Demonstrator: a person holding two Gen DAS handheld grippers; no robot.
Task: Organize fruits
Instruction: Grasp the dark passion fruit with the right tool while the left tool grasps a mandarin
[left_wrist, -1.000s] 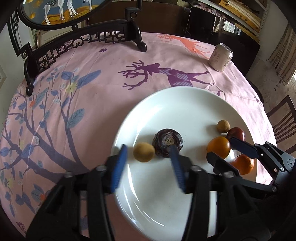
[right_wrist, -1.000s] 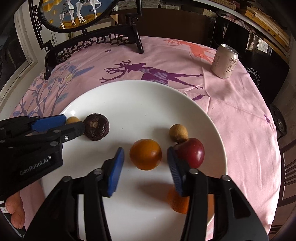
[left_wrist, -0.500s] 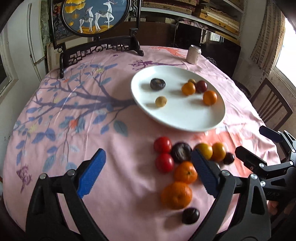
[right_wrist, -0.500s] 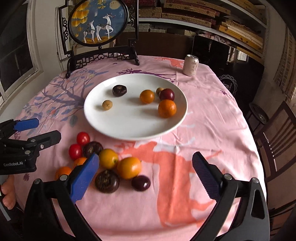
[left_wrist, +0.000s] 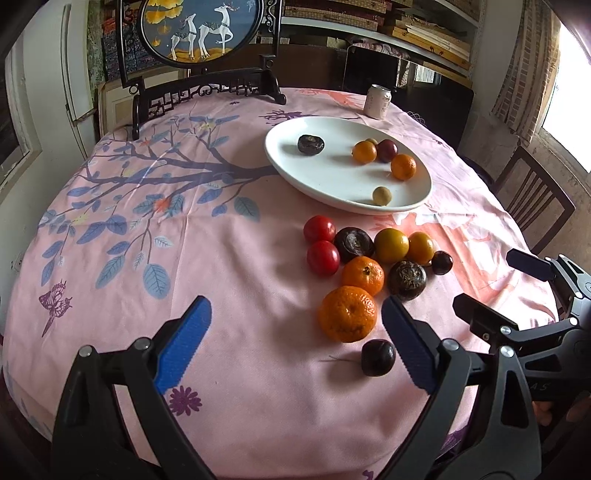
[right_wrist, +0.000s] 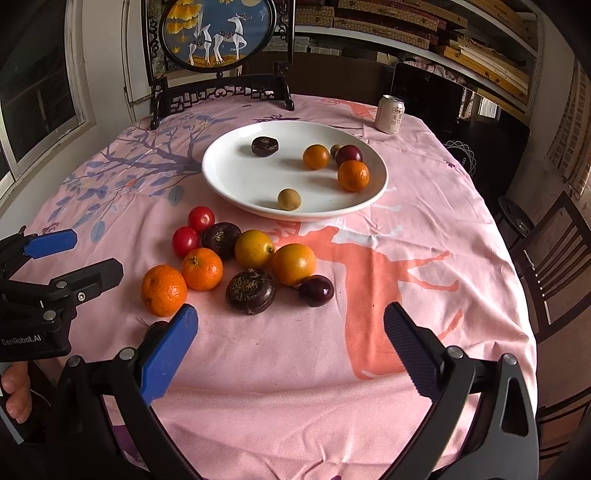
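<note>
The left gripper (left_wrist: 295, 345) is held above the near edge of the table, its jaws spread wide with nothing between the blue pads (left_wrist: 183, 343). The right gripper (right_wrist: 290, 347) is held in the same condition: jaws fully apart, no fruit gripped, only bare tablecloth (right_wrist: 406, 221) seen between them.

A white plate (right_wrist: 236, 184) is located beyond the middle of the table. Six fruits are contained in it: a dark wrinkled fruit (right_wrist: 264, 146) toward the far left, an orange fruit (right_wrist: 316, 156), a dark red plum (right_wrist: 349, 154) with a small tan fruit partly hidden behind it, a mandarin (right_wrist: 353, 175), and a small tan round fruit (right_wrist: 289, 199) near the front rim.

A loose cluster is laid on the cloth just in front of the plate. It is made up of two red tomatoes (left_wrist: 319, 229), two mandarins (left_wrist: 348, 313), two yellow-orange fruits (left_wrist: 391, 245), two dark wrinkled fruits (left_wrist: 407, 276) and a small dark plum (right_wrist: 316, 290). Most of these are touching one another. A further dark plum (left_wrist: 378, 357) is placed apart, just beside the right pad of the left gripper.

A drink can (right_wrist: 390, 113) is positioned upright past the plate, and a framed deer screen (right_wrist: 219, 33) is stood at the far edge.
</note>
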